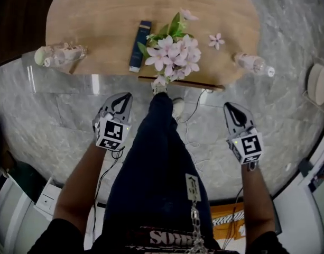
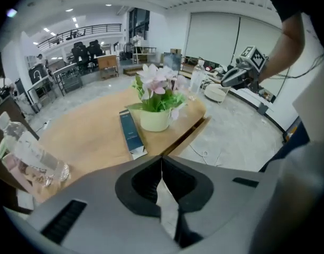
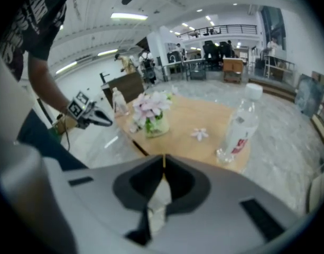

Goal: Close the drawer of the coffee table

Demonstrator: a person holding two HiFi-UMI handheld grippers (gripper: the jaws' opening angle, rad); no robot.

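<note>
- Head view dim, corners dark; white glare streaks on the polished grey marble floor.
- Gripper views brighter under long white ceiling strip lights, fisheye-bent, black-rimmed.
- Right gripper view slightly blurred.

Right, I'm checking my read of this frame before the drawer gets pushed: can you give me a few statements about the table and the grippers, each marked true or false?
1. Both the left gripper and the right gripper have their jaws together with nothing between them. True.
2. The dark blue box lies to the right of the potted flowers in the head view. False: it lies to their left.
3. A loose flower lies on the coffee table. True.
4. Three bottles stand on the table. False: there are two, the left bottle and the right bottle.
5. The left gripper touches the table. False: it is short of it, over the floor.
</note>
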